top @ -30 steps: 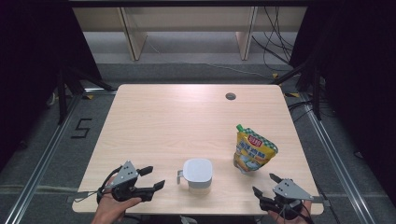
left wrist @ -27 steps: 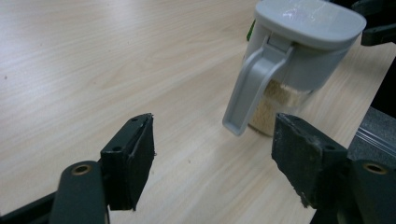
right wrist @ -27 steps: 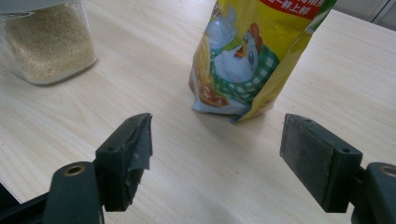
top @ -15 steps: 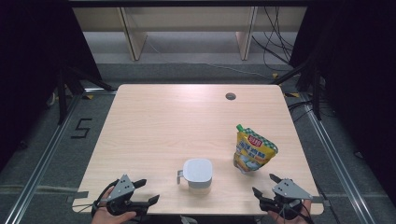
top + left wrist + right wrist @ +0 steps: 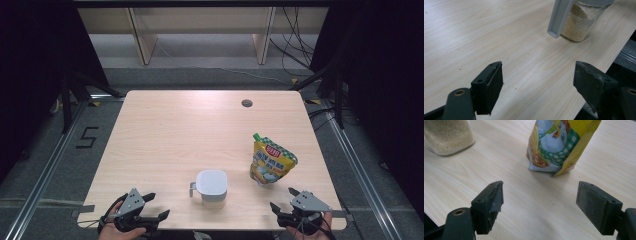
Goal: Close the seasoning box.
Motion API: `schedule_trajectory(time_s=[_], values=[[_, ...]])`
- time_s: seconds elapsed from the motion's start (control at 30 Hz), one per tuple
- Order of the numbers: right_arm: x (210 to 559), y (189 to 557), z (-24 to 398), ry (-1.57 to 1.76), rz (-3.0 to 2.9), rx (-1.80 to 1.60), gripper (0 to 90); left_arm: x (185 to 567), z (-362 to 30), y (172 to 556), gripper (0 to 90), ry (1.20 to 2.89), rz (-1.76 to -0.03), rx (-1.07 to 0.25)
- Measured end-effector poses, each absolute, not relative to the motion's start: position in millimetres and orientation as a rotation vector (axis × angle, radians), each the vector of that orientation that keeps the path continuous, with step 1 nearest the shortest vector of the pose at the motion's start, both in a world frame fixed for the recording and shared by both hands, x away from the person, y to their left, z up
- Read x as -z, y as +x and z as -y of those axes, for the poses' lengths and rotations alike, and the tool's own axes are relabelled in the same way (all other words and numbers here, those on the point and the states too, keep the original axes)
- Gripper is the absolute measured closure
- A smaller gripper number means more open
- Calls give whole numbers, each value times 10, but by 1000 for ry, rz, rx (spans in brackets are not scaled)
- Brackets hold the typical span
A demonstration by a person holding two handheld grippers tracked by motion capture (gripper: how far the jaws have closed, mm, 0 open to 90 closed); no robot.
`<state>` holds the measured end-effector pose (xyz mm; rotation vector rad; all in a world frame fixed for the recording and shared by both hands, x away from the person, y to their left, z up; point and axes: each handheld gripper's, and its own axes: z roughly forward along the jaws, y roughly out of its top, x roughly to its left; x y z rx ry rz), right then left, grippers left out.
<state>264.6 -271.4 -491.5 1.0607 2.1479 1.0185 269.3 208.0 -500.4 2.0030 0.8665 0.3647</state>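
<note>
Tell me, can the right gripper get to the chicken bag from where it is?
Probably yes. The right gripper has its jaws open and empty, and the chicken bag stands upright straight ahead with only bare table between them. The jar sits off to the side.

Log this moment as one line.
left gripper: open, empty | right gripper: open, empty | lidded jar: upright, untouched | yellow pouch: upright, untouched

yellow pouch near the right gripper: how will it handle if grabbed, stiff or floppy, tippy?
The yellow stand-up pouch looks like soft film, creased and leaning, so it would probably dent under the pads. It stands on a narrow gusseted base, so a sideways push likely tips it. Its glossy surface may slip.
</note>
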Motion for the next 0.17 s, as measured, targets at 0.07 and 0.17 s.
schedule_trajectory(time_s=[0.07,0.17], values=[[4919,2644,2709,1078,-2172,-1021,229,5008,-2079,2698,234,2005,-874,-366],[4928,2655,2719,1070,-2175,-1015,228,5023,-2074,2705,231,1991,-899,-354]])
